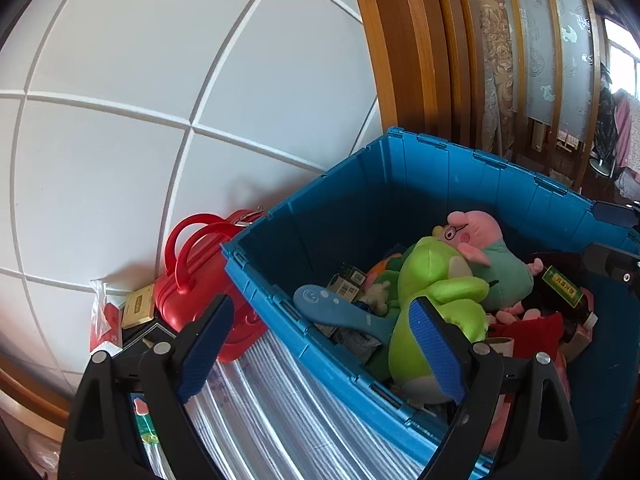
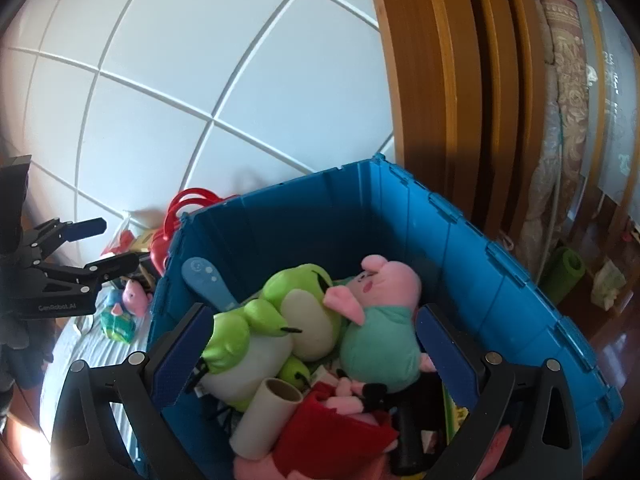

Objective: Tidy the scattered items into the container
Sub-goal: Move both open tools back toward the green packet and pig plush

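Note:
A blue plastic crate (image 1: 340, 216) (image 2: 460, 248) holds a green frog plush (image 1: 436, 296) (image 2: 276, 320), a pink pig plush in a teal shirt (image 1: 492, 252) (image 2: 380, 312), a blue brush (image 1: 340, 312) (image 2: 208, 280), a cardboard tube (image 2: 268, 416), red cloth (image 2: 336, 436) and a dark bottle (image 1: 568, 296). My left gripper (image 1: 320, 352) is open and empty over the crate's near wall; it also shows in the right wrist view (image 2: 100, 244). My right gripper (image 2: 312, 360) is open and empty above the crate's contents.
A red toy suitcase (image 1: 200, 276) stands against the white panelled wall (image 1: 160, 120), beside a small gold box (image 1: 138, 306) and a red-and-white packet (image 1: 104, 320). A small pig toy (image 2: 134, 294) and a green packet (image 2: 118, 324) lie on the striped surface (image 1: 260, 412). A wooden door frame (image 2: 440, 80) stands behind.

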Demonstrator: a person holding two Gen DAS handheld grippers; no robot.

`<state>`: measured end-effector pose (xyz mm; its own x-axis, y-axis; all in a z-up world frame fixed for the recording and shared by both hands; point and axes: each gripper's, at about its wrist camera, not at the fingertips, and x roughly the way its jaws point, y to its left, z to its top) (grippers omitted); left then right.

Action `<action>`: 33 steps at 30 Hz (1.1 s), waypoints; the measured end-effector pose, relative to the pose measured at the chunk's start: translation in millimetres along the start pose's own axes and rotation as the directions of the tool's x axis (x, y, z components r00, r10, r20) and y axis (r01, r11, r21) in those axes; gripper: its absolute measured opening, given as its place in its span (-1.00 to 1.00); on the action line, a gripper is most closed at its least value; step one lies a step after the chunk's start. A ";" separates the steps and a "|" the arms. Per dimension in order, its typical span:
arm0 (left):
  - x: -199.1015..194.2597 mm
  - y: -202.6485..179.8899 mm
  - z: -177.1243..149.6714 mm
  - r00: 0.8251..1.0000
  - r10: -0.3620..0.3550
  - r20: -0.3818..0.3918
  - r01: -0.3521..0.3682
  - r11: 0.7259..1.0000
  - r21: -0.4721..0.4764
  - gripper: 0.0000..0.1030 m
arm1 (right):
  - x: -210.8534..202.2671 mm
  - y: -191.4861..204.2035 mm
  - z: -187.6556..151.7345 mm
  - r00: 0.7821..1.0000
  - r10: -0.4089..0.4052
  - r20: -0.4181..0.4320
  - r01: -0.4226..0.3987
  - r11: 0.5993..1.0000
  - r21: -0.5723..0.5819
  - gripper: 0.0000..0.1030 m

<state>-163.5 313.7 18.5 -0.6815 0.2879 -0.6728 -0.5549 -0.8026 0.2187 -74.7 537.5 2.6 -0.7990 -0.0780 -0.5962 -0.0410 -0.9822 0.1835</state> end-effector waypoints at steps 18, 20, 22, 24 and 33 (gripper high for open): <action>-42.4 135.1 -120.7 0.999 0.020 -0.035 -0.025 0.989 -0.149 0.74 | -8.8 154.4 -18.4 0.999 0.014 -0.028 -0.018 0.992 -0.127 0.99; -44.2 156.9 -138.9 0.998 0.031 -0.047 -0.038 0.985 -0.166 0.74 | -1.5 177.6 -23.2 0.999 0.019 -0.040 -0.025 0.989 -0.144 1.00; -45.0 179.1 -157.9 0.997 0.042 -0.059 -0.052 0.981 -0.185 0.74 | 9.0 200.1 -27.7 0.998 0.025 -0.056 -0.033 0.987 -0.158 0.99; -43.6 201.7 -177.1 0.996 0.052 -0.074 -0.066 0.976 -0.207 0.74 | 20.3 223.6 -32.5 0.997 0.033 -0.070 -0.045 0.984 -0.173 0.99; -23.0 298.4 -264.9 0.985 0.105 -0.139 -0.140 0.952 -0.274 0.74 | 86.8 327.9 -61.5 0.988 0.076 -0.133 -0.107 0.964 -0.245 0.99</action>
<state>-187.0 -70.7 -87.9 -0.6631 0.1270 -0.7377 -0.3021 -0.9471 0.1086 -120.6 198.1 -37.0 -0.7132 -0.1742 -0.6790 0.1927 -0.9800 0.0490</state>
